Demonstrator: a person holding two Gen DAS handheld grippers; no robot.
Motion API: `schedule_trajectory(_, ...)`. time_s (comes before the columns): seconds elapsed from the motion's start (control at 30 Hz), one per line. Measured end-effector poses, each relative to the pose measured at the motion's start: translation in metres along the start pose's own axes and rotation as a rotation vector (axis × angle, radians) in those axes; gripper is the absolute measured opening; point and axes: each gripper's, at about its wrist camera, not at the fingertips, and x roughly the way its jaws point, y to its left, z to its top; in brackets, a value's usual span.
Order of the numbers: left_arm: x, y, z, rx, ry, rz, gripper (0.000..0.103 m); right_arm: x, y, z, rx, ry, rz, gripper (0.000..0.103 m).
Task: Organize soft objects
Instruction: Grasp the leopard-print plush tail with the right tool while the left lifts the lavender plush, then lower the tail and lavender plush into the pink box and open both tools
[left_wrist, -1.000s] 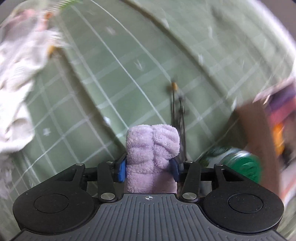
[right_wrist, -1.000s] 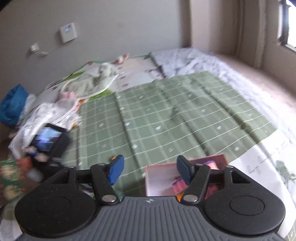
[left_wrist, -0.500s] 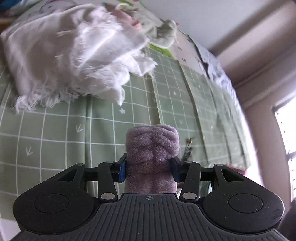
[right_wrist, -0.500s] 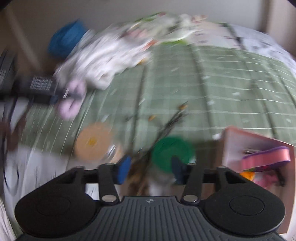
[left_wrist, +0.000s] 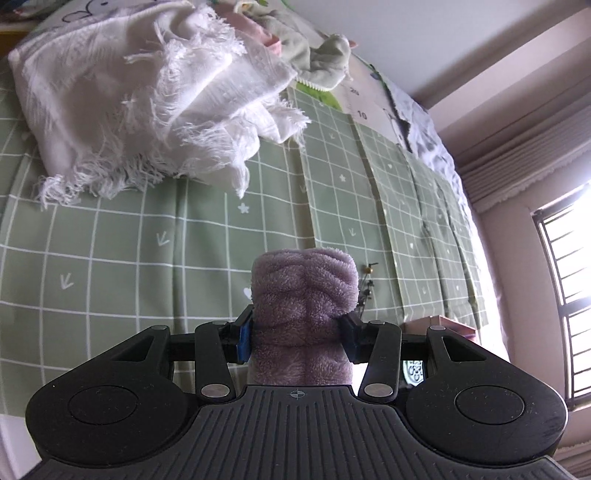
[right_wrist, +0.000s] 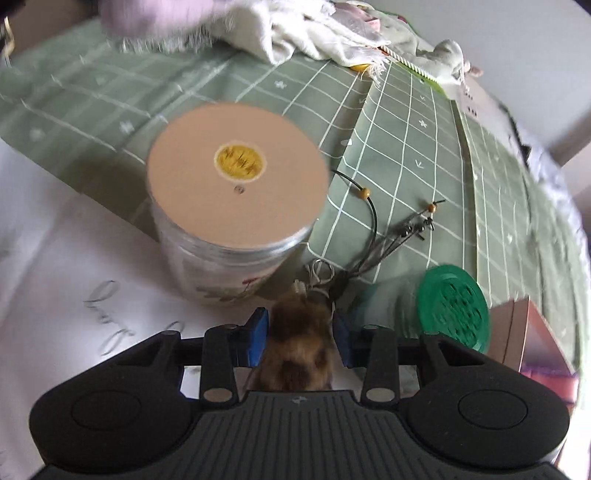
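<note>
Green mat (left_wrist: 147, 258); towel (left_wrist: 303, 295) (purple) between tongs (left_wrist: 297, 338)

I see a bed spread with a green checked mat (right_wrist: 406, 122) over a white sheet (right_wrist: 74, 295). On it, a fringed white blanket (left_wrist: 147, 92) lies far left; nearer stand a clear jar with a tan lid (right_wrist: 236, 173), a green lid (right_wrist: 452, 306) and a beaded cord (right_wrist: 373, 218); a pink box (right_wrist: 532, 332) sits right.

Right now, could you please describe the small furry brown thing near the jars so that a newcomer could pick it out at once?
Find the clear plastic jar with the flat tan lid at the edge of the green checked mat. Just in front of it, between the blue pads of the right gripper, sits the brown dark-spotted fluffy pompom. It alone is furry; the round green lid beside it is hard plastic.
</note>
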Motion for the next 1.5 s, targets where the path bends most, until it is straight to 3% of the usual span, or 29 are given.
schedule_trajectory(0.1, -0.002, 0.006, -0.003, -0.003, 0.012, 0.026, 0.051, 0.008, 0.009, 0.001, -0.046, -0.001, -0.033, 0.036)
schedule_trajectory(0.2, -0.004, 0.015, -0.004, -0.002, 0.014, 0.06, 0.051, 0.0, 0.011, 0.0, -0.059, 0.014, 0.006, 0.016)
schedule_trajectory(0.3, -0.012, 0.026, -0.002, 0.008, -0.021, 0.084, 0.051, -0.025, 0.003, -0.003, -0.103, -0.002, 0.023, 0.013)
schedule_trajectory(0.47, -0.041, 0.015, 0.017, 0.014, -0.128, 0.054, 0.051, -0.105, -0.074, 0.012, 0.08, -0.124, 0.072, 0.012)
schedule_trajectory(0.57, -0.065, -0.027, 0.038, 0.076, -0.166, 0.031, 0.05, -0.171, -0.133, 0.03, 0.217, -0.264, 0.079, 0.012)
schedule_trajectory(0.73, -0.11, -0.136, 0.071, 0.288, -0.219, -0.013, 0.051, -0.274, -0.216, 0.043, 0.365, -0.49, 0.084, 0.012)
schedule_trajectory(0.93, -0.115, -0.256, 0.067, 0.425, -0.158, -0.207, 0.051, -0.361, -0.272, 0.023, 0.401, -0.666, -0.021, 0.012)
schedule_trajectory(1.07, -0.082, -0.312, 0.045, 0.463, -0.052, -0.337, 0.052, -0.391, -0.296, 0.004, 0.401, -0.705, -0.103, 0.012)
schedule_trajectory(1.17, -0.035, -0.34, 0.018, 0.491, 0.033, -0.338, 0.052, -0.393, -0.317, -0.006, 0.443, -0.685, -0.102, 0.012)
schedule_trajectory(1.33, 0.065, -0.342, -0.039, 0.455, 0.172, -0.346, 0.053, -0.365, -0.338, -0.025, 0.501, -0.617, -0.087, 0.012)
schedule_trajectory(1.4, 0.112, -0.328, -0.067, 0.434, 0.2, -0.318, 0.053, -0.341, -0.342, -0.035, 0.534, -0.579, -0.052, 0.012)
schedule_trajectory(1.5, 0.183, -0.299, -0.104, 0.398, 0.269, -0.201, 0.052, -0.281, -0.342, -0.055, 0.574, -0.486, -0.026, 0.015)
